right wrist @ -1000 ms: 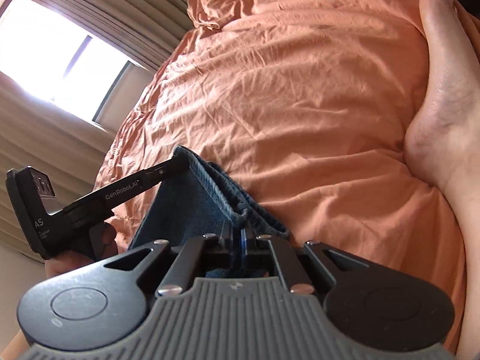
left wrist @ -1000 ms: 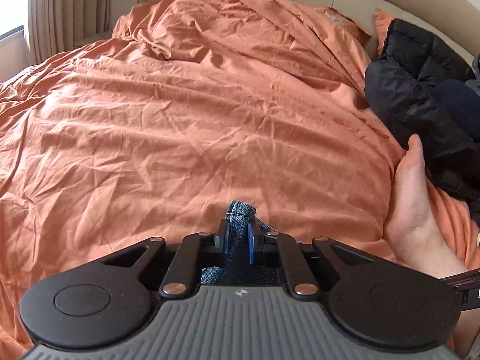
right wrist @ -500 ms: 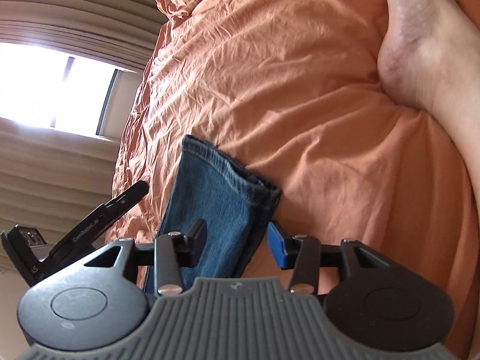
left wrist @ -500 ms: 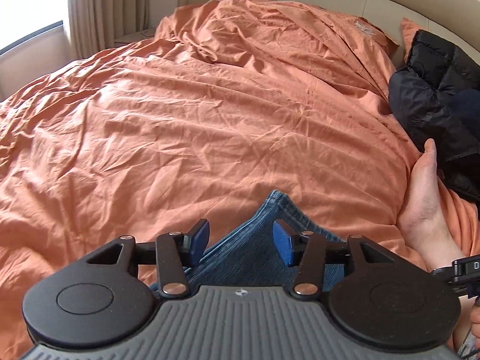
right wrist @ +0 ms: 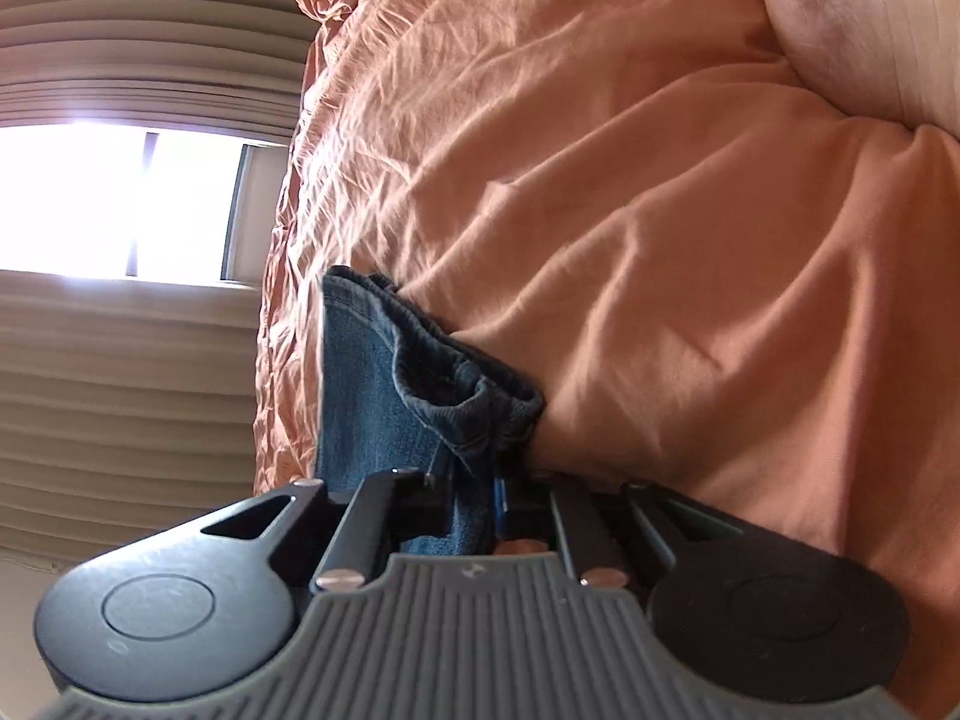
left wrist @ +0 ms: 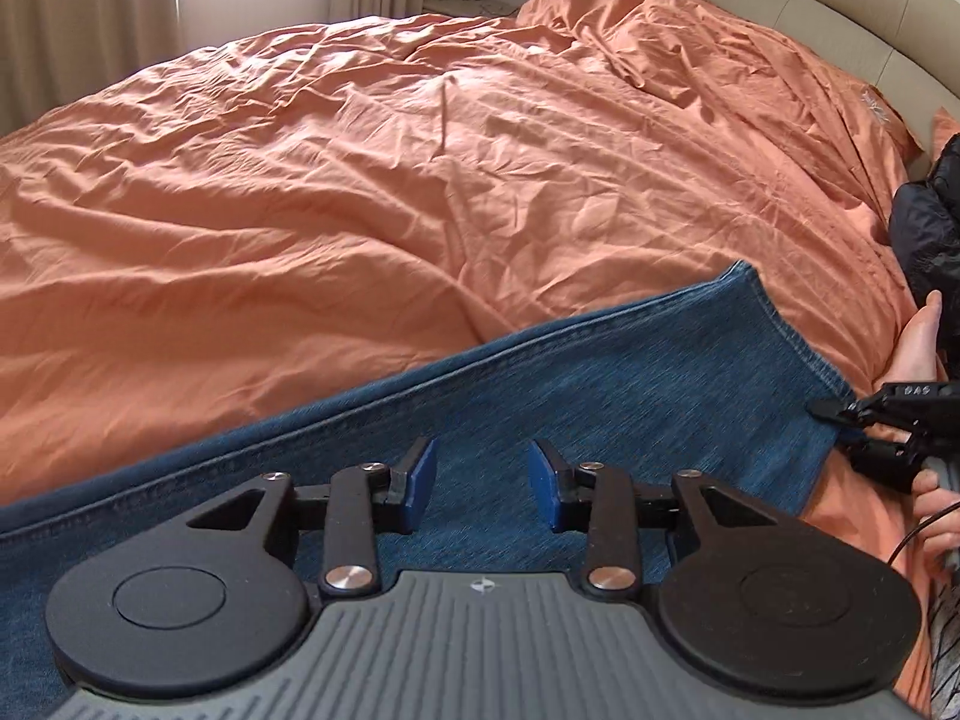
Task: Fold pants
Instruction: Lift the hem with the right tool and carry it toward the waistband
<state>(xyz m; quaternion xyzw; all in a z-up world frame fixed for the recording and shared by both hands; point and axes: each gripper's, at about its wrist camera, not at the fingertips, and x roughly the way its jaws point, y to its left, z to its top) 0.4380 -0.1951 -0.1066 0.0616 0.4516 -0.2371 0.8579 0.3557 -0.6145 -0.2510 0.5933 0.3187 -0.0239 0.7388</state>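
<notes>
Our right gripper (right wrist: 480, 504) pinches hem corner of jeans (left wrist: 600, 384), jaws just closed onto denim. Our left gripper (left wrist: 482, 484) half-spread over leg, gripping nothing, jaws just narrowing. Jeans lie flat on orange bedspread (left wrist: 360, 192). We judge re-grip step underway; next, left needs purchase on the near edge.

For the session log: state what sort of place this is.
Most likely a bedroom: a wide bed under a rumpled orange sheet, a padded headboard, and curtains beside a bright window.
</notes>
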